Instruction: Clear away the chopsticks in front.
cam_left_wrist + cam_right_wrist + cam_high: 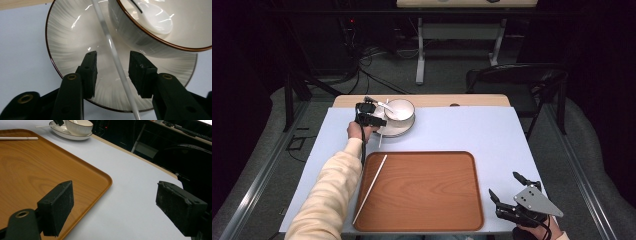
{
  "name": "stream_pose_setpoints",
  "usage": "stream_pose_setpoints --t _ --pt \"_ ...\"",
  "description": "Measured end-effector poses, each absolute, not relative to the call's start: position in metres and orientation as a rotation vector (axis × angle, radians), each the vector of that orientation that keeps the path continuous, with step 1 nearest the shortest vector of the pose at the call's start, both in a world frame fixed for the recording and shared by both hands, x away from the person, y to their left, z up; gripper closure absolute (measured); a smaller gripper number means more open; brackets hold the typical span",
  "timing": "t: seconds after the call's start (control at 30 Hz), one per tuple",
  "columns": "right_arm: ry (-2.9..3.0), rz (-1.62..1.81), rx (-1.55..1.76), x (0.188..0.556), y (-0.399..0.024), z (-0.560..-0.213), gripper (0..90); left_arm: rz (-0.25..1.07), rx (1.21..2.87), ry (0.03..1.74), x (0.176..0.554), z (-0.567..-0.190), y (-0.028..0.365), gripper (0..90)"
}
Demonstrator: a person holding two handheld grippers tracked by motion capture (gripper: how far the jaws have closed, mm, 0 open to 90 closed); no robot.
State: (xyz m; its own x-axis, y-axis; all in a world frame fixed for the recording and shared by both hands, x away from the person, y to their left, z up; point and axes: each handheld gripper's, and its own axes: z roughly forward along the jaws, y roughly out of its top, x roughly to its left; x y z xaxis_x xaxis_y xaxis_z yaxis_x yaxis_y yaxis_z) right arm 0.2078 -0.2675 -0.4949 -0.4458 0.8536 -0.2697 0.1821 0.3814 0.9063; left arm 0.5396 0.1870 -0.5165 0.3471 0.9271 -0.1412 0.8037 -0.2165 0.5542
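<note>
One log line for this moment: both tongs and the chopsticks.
left tongs: open, astride chopstick on plate | right tongs: open, idle beside tray | second chopstick: on tray

Tally, table top:

- One wooden tray, near edge of table.
- One plate, far left.
- One bowl, standing on that plate.
- One white spoon, inside the bowl.
- Two white chopsticks: first chopstick lying across tray's left rim, second chopstick lying over the plate.
- Two grippers: left gripper at the plate, right gripper at table's near right corner.
- One blue mat covering the table.

Beyond the table:

- One dark chair.
- One further table, partly seen.
</note>
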Motion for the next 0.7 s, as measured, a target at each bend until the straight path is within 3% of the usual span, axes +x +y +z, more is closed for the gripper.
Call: stream_pose_setpoints --t 0.23,0.53,0.7 --pt "1.861 1.092 0.898 0.2078 -0.2677 -0.4949 14.3 0.317 2.039 1.539 0.5402 -0.5218 0.1856 67.7" --pt "1.858 1.091 0.9 0.2076 -0.2678 -0.4949 14.3 0.312 2.016 1.627 0.5397 -0.5216 0.1883 83.5" --pt "1.858 1.093 0.902 0.2079 -0.268 -0.4949 14.3 0.296 2.013 1.637 0.5366 -0.5212 0.1884 83.9"
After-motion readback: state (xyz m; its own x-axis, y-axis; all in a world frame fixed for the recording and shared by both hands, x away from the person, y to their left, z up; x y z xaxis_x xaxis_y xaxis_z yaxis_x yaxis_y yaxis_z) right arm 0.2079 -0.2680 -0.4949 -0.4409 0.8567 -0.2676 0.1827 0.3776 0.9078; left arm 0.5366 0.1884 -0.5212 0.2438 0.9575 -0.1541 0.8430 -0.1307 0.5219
